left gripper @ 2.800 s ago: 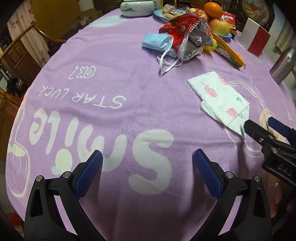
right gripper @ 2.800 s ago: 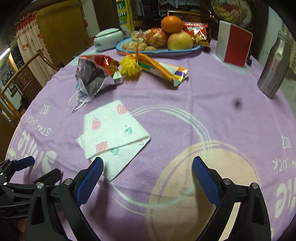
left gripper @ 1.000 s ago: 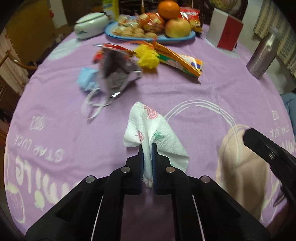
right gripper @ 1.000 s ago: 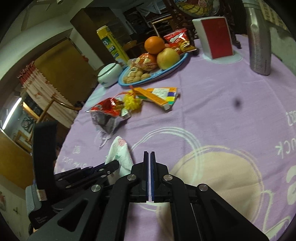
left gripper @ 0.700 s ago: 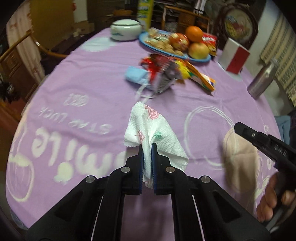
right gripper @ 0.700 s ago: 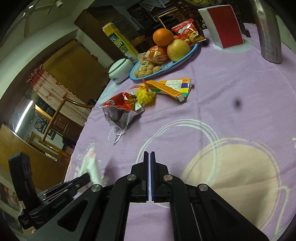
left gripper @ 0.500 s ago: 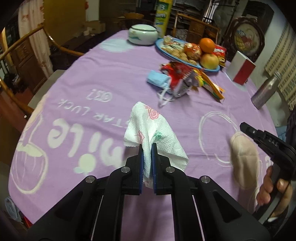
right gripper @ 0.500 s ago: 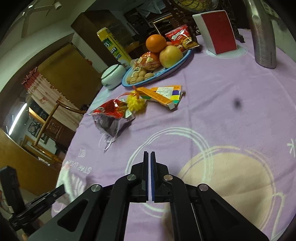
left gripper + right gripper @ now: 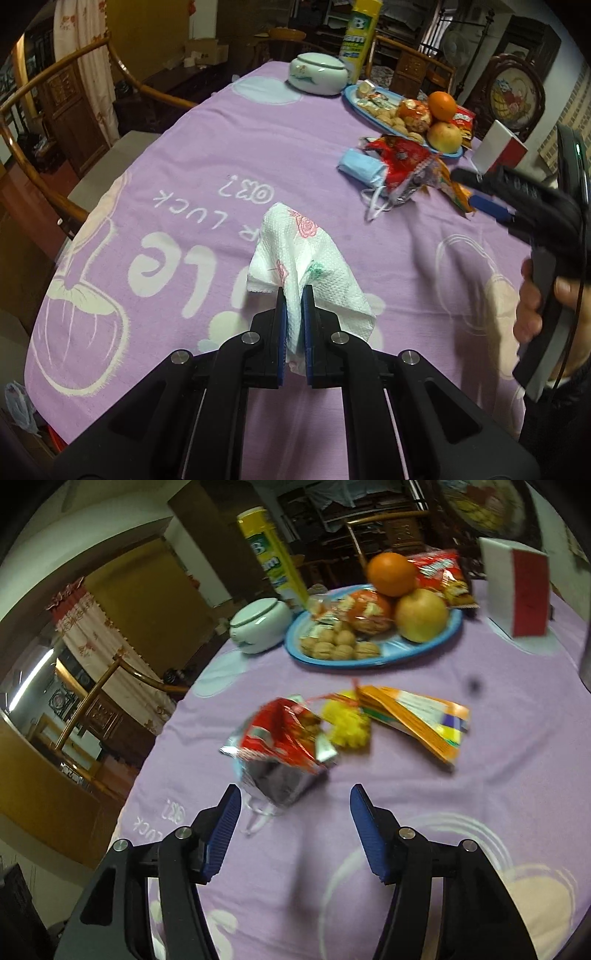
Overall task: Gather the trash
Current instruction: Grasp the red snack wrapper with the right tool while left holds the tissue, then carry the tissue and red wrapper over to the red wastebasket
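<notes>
Rose-print paper napkin (image 9: 295, 258) sits centre of the left-wrist frame, pinched between the pads of my left gripper (image 9: 293, 325): soft, dimpled tissue, crumpled into a loose cone, hanging off the purple tablecloth (image 9: 207, 155). So one piece of trash is in hand, not yet binned; no bin visible. Next up looks like the red foil snack bag (image 9: 284, 746), mid-frame in the right-wrist view: crinkly, torn open, silver lining showing, lying just ahead of my right gripper (image 9: 295, 827), whose jaws are opening w/ nothing between them, pads clear of the bag. Still left, I'd say: that bag, the blue face mask (image 9: 360, 168) w/ white ear loops beside it, a yellow fluffy scrap (image 9: 345, 723) and the flat orange packet (image 9: 417, 720) to the right. Upper frame holds the blue plate (image 9: 436, 638) w/ walnuts, an orange and an apple, plus a white lidded jar (image 9: 258, 626); prob not trash. The right-wrist view is motion-blurred, so fine detail is unclear.
</notes>
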Motion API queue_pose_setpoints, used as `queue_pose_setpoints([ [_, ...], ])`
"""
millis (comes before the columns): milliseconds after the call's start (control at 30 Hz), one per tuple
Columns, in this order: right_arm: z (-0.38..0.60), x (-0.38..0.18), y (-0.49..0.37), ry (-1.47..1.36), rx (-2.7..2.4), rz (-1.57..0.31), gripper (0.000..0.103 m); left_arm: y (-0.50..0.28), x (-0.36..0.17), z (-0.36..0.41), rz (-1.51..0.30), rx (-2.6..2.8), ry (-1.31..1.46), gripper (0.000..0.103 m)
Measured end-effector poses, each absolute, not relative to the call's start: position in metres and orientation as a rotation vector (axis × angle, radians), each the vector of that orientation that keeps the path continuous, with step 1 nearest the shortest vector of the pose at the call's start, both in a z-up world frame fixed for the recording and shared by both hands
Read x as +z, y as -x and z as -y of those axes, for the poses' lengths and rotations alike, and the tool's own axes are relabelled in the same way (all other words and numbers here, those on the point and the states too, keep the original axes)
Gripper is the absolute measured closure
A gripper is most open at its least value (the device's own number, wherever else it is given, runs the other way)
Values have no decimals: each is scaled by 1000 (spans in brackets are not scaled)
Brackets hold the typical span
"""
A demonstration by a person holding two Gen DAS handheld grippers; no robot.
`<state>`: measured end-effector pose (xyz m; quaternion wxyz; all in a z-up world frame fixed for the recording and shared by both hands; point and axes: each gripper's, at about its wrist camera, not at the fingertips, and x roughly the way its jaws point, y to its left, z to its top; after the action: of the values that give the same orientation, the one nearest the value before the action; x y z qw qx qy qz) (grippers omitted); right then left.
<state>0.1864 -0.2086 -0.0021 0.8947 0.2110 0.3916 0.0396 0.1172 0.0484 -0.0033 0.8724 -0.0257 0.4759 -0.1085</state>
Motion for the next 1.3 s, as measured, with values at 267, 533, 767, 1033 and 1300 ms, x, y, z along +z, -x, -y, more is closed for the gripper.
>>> queue_pose_setpoints([
  [267,161,0,-235,-228,12,-854,39,-123,-12,-75,-1009,-219,92,94],
  [533,163,-19,-255,-173,-83,-901,96,-125,-17,-86,-1033,-221,119,94],
  [767,176,5,-214,-258,-31,-804,98,-109,-7,-88,-1006,-216,113,94],
  [1033,162,25,-144,-226,65,-776,97,-71,5,-87,-967,-220,114,94],
  [1300,106,35,-77,-154,264,-776,98,-25,11,-122,-936,-167,173,94],
])
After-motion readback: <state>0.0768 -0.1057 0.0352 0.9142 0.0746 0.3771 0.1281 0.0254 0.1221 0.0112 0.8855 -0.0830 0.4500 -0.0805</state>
